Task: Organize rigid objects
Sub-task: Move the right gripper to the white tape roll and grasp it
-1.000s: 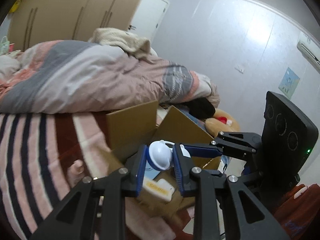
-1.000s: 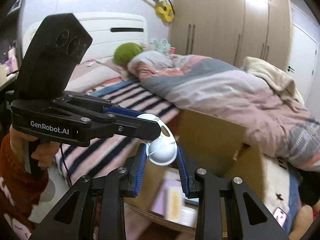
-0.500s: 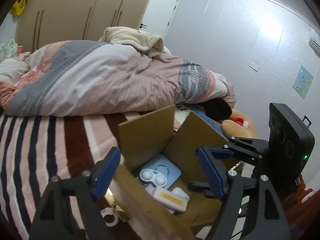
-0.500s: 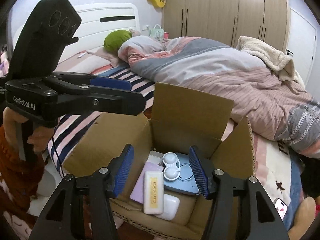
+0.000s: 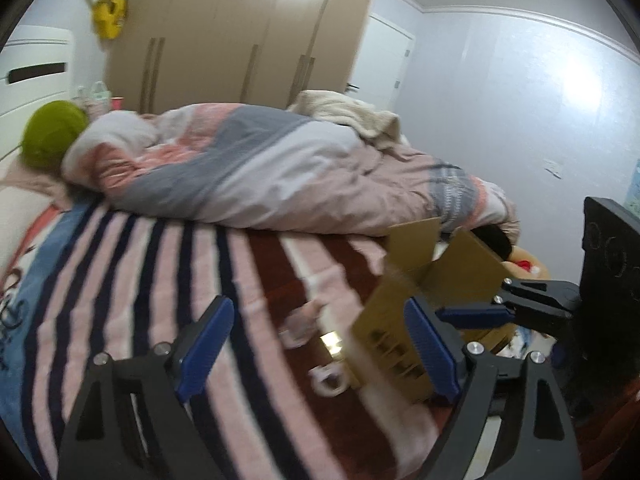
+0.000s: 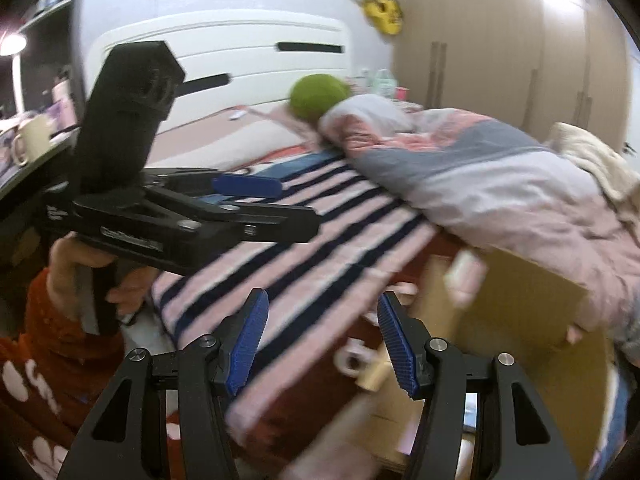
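Observation:
My left gripper (image 5: 320, 344) hangs over the striped blanket (image 5: 160, 280) with its jaws opening and nothing held. Below it lie small blurred items: a clear piece (image 5: 300, 324), a gold piece (image 5: 332, 342) and a white ring-shaped piece (image 5: 328, 378). The open cardboard box (image 5: 420, 300) stands just right of them at the bed's edge. My right gripper (image 6: 322, 346) is open and empty over the bed's edge, with the white ring-shaped piece (image 6: 352, 358) and the box (image 6: 520, 320) to its lower right. Each gripper shows in the other's view: left gripper (image 6: 288, 204), right gripper (image 5: 480, 312).
A rumpled pink and grey duvet (image 5: 280, 168) fills the far side of the bed, with a green pillow (image 5: 52, 140) at the headboard. A hand in a red sleeve (image 6: 80, 268) holds the left gripper. Wardrobes (image 5: 240, 40) line the back wall.
Both grippers let go of the white lens case, which dropped into the box. Both have since swung left, away from the box's inside and over the striped blanket, with jaws wider.

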Tool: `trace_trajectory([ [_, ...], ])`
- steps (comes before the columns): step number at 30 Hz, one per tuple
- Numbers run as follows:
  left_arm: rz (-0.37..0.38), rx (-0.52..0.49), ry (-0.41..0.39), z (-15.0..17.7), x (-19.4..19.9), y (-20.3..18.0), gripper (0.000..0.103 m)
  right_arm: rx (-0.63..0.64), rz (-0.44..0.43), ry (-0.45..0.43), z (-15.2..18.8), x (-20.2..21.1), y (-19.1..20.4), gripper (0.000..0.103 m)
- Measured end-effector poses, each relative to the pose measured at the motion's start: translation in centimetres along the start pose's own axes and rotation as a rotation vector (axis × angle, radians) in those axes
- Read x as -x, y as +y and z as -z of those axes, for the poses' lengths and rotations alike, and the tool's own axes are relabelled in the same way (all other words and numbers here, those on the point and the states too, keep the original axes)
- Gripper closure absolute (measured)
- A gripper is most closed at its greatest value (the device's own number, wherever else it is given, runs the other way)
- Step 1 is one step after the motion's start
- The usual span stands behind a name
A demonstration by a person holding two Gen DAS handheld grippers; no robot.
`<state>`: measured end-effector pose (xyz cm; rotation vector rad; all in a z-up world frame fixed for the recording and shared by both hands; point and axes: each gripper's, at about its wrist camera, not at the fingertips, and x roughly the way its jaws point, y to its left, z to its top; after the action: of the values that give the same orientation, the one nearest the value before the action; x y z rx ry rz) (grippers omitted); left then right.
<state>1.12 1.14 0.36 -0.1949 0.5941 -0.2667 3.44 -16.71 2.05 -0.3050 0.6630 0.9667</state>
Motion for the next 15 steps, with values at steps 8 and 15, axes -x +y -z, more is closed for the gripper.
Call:
trace_trajectory([
  [8, -0.041, 0.041, 0.016, 5.1, 0.3, 4.5, 0.017, -0.065, -0.125, 0.142, 2.3, -7.6, 5.1, 0.05],
  [15, -0.029, 0.07, 0.085, 8.8, -2.2, 6.7, 0.017, -0.289, 0.059, 0.247, 7.8, -12.5, 1.8, 0.05],
])
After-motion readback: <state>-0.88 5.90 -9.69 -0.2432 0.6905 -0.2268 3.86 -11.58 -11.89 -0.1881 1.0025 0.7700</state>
